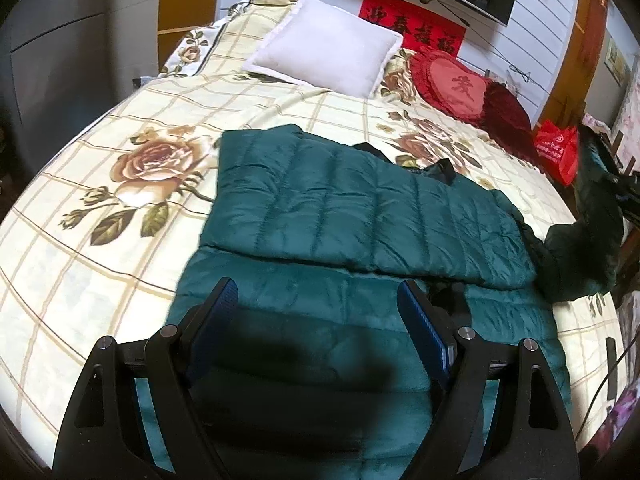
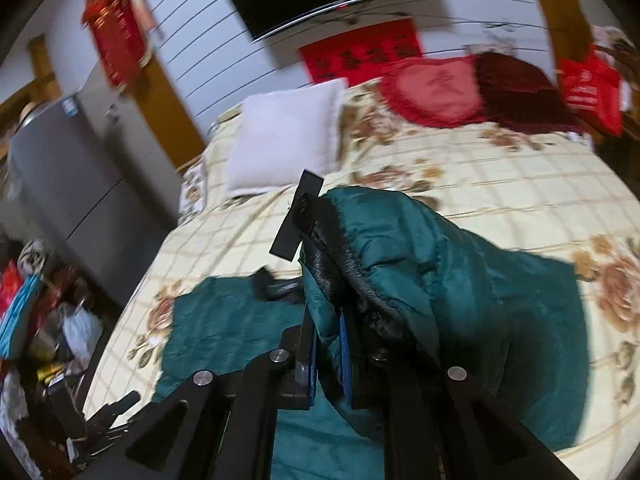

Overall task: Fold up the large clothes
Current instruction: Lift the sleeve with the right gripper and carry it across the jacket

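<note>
green down jacket (image 1: 360, 200) lies across near edge of bed (image 1: 100, 260), one side folded over | left gripper (image 1: 316, 320) fingers apart, above it, holding nothing | right gripper (image 2: 326, 360) clamped on lifted cuffed sleeve (image 2: 400, 248) | puffy, light, slippery: grip at seams or hem

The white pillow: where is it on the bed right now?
The white pillow lies at the bed's far end near the wall, left of the red heart cushion, beyond the green jacket.
</note>
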`<action>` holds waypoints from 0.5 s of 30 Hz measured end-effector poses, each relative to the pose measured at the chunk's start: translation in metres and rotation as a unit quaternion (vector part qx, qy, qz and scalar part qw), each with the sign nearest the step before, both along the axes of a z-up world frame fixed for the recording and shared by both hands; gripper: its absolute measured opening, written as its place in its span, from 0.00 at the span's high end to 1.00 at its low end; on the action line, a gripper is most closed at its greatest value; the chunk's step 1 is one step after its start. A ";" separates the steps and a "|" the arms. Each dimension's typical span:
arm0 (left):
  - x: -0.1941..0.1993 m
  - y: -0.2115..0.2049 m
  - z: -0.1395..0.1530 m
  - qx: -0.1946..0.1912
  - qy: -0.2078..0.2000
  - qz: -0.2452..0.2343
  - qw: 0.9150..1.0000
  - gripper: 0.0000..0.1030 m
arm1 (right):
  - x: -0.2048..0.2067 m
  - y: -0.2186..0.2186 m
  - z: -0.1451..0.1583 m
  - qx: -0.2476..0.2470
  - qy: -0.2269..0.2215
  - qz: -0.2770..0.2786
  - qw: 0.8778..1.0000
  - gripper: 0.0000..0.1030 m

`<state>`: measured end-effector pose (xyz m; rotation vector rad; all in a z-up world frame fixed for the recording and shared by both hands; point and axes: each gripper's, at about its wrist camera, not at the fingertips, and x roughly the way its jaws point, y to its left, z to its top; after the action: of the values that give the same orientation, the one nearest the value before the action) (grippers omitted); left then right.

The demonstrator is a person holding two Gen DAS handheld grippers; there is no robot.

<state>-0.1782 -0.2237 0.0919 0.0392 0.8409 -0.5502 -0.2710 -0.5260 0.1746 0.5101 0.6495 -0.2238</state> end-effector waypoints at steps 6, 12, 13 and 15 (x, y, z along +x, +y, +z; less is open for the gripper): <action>0.006 0.017 -0.001 -0.009 0.006 0.013 1.000 0.20 | 0.057 0.055 -0.018 0.013 0.017 0.070 0.997 0.91; 0.011 0.032 -0.006 -0.017 0.017 0.026 0.999 0.20 | 0.114 0.104 -0.052 0.018 0.049 0.111 0.992 0.91; 0.012 0.034 -0.007 -0.018 0.018 0.027 0.999 0.20 | 0.122 0.111 -0.058 0.019 0.055 0.114 0.992 0.91; 0.013 0.036 -0.009 -0.019 0.021 0.029 0.999 0.20 | 0.140 0.124 -0.076 0.038 0.073 0.124 0.989 0.91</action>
<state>-0.1652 -0.1880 0.0834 -0.0319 0.8693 -0.5137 -0.1314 -0.4018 0.0984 0.4839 0.8604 -0.0009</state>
